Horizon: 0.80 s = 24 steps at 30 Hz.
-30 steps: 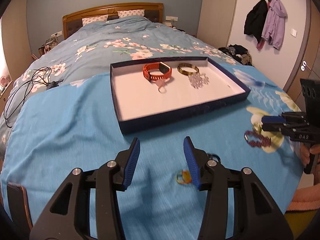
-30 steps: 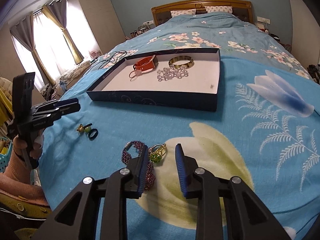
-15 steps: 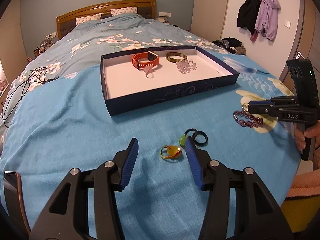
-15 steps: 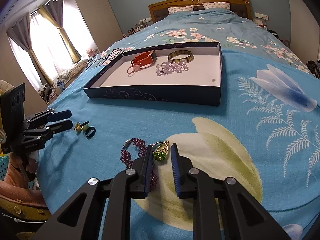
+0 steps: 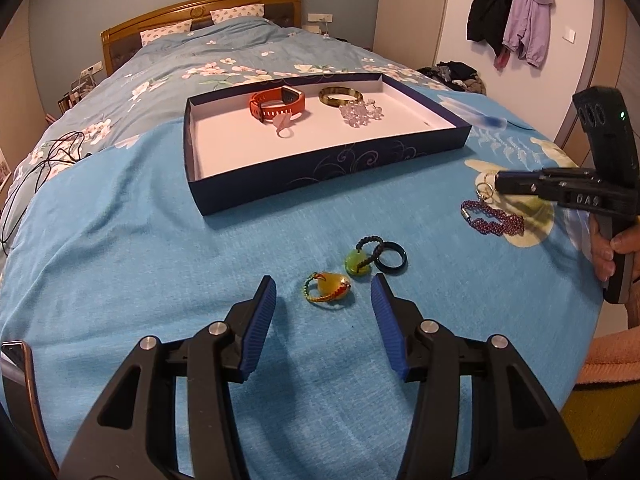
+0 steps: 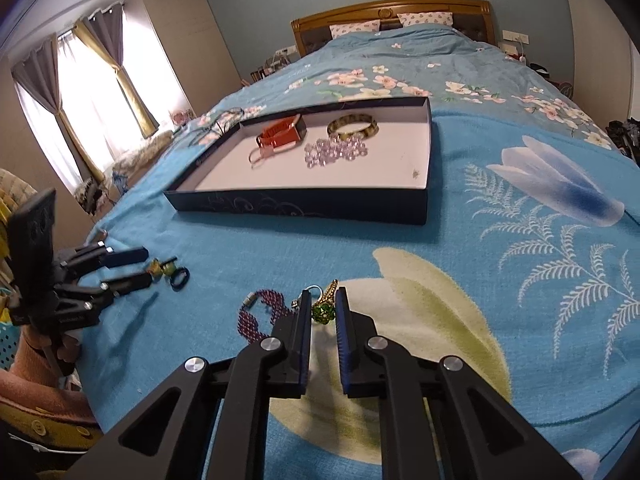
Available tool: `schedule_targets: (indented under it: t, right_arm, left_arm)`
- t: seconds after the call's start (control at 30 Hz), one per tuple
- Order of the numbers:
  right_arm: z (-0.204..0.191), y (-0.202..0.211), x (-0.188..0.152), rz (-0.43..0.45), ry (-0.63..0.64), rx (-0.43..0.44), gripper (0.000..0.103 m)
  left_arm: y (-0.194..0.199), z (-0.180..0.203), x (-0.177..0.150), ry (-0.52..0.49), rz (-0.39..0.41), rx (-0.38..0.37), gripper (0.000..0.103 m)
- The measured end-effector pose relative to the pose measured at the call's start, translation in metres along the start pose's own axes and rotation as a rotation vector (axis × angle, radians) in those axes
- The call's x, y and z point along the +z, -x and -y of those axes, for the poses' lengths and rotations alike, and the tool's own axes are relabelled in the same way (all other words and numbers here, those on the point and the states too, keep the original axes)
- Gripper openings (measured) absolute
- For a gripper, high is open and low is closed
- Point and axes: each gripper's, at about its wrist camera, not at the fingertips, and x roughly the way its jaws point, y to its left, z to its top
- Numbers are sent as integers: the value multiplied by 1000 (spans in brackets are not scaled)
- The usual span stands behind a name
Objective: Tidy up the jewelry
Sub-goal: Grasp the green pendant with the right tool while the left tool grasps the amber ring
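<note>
The right claw (image 6: 323, 307) had just been closing and was clenched on the gold ring with a green stone (image 6: 322, 312), on the bed's blue blanket (image 6: 460, 240). The dark-blue cardboard tray (image 6: 304, 206) lay straight ahead, farther up the bed. The left claw (image 5: 323, 294) stood released around the yellow pendant on a braided cord (image 5: 329, 287).

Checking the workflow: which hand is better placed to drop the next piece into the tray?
Right, probably. The right gripper has just been closing on the green ring; the left gripper is open around a yellow pendant.
</note>
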Motion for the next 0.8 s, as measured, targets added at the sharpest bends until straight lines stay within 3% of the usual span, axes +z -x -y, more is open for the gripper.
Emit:
schedule_targets:
  t: [0.23,0.47,0.8]
  right_arm:
    - [8,12,3,42,-39,28,10]
    - [7,12,2,50,-41,35,10]
    - [3,10,3,55,-28,42,10]
  left_arm:
    - [-7,-2,2,8,-17,4,39]
    - [-7,-4,2,15,-18,11,22]
    - [-5,-5,1,29,-8,14,17]
